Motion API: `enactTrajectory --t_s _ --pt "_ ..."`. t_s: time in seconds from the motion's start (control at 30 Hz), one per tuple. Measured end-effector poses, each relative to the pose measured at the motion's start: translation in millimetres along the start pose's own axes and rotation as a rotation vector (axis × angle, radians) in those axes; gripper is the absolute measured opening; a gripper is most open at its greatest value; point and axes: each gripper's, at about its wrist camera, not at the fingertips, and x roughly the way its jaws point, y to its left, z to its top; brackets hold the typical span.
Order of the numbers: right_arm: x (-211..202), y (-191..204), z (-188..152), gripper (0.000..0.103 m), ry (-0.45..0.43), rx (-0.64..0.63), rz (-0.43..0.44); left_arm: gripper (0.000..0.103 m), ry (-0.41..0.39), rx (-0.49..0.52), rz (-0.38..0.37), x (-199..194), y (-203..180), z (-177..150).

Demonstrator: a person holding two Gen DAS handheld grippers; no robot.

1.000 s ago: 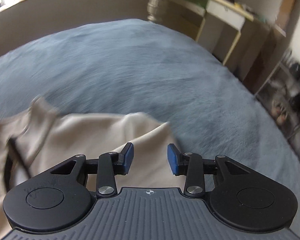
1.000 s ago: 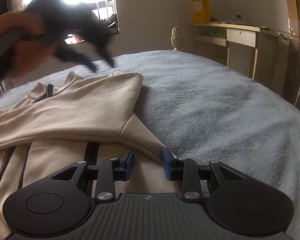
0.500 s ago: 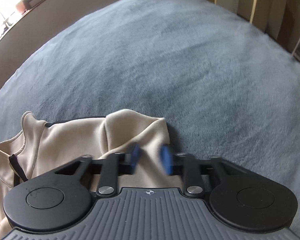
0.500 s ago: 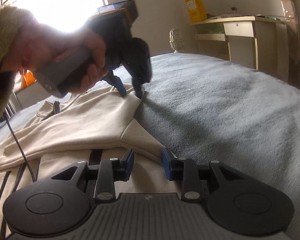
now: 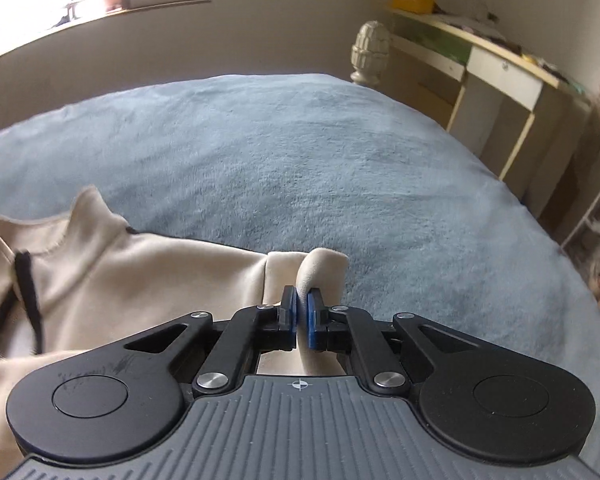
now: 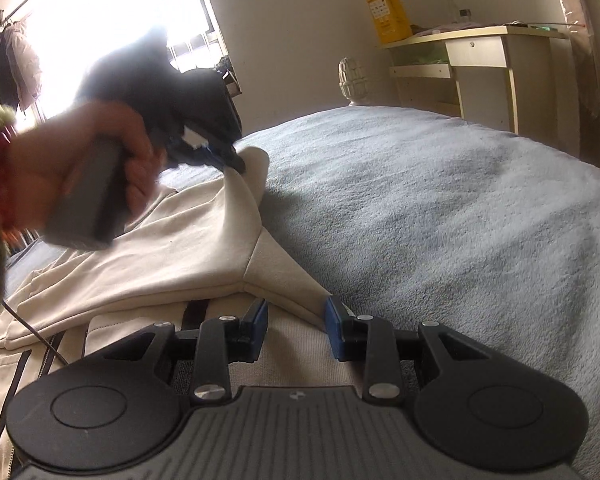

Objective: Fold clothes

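1. The room held a wide bed with a grey-blue fleece blanket [image 5: 300,168], a pale desk [image 6: 480,52] against the far wall with a yellow box [image 6: 388,16] on it, and a bright window behind.
2. The task's thing, a beige jacket [image 6: 188,240] with dark trim, lay on the near-left part of the blanket, its collar [image 5: 60,232] toward the window and one layer already lying doubled over the body.
3. Your left gripper [image 5: 302,312] had its blue pads pressed together on a fold of the jacket's far corner, which stood up in a small peak just beyond the fingertips; in the right wrist view that corner was lifted clear of the blanket.
4. Your right gripper [image 6: 296,320] was spread wide, hovering just above the jacket's near edge, gripping nothing.
5. Whether that corner was being raised for a fold or set down after one, the pictures did not settle.
6. To handle it well, I judged you needed the pinch deep enough that the soft knit could not slip out, and a low, even carry so the layer beneath would not drag.
7. The open right gripper sat well placed to pin or catch the near edge; matching heights would have kept the crease straight.
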Motion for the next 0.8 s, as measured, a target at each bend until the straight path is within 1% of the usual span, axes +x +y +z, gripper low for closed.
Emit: enactTrajectory --t_s 0.07,0.13,0.17,0.23,0.27,0.3,0.33,0.43,0.7,0.73,0.8 --pt "0 0 0 0.033 -0.001 0.001 0.001 0.004 -0.006 -0.024 -0.058 7 0 -4" --pt "0 -1 0 0.033 -0.002 0.005 0.003 0.005 0.029 -0.048 -0.144 18 3 -5" --pt "0 -1 -1 0.034 -0.003 0.010 0.005 0.007 0.042 -0.063 -0.174 20 5 -4" --pt "0 -3 -2 0.034 -0.006 0.023 0.013 0.008 0.054 -0.107 -0.252 15 14 4" --pt "0 -4 -2 0.034 -0.007 0.029 0.016 0.009 0.047 -0.122 -0.286 12 18 8" --pt "0 -5 -2 0.034 -0.009 0.033 0.019 0.011 0.040 -0.134 -0.294 9 24 13" --pt "-1 -5 -3 0.034 -0.010 0.036 0.021 0.013 0.033 -0.144 -0.298 6 29 18" --pt "-1 -6 -3 0.034 -0.012 0.041 0.025 0.014 0.012 -0.176 -0.311 -3 46 32" --pt "0 -10 -5 0.034 -0.022 0.068 0.045 0.013 0.151 0.062 -0.260 6 33 6" --pt "0 -10 -5 0.034 -0.023 0.069 0.045 0.013 0.147 0.100 -0.239 10 28 2" --pt "1 -10 -6 0.034 -0.026 0.069 0.047 0.015 0.107 0.173 -0.194 22 20 -2"
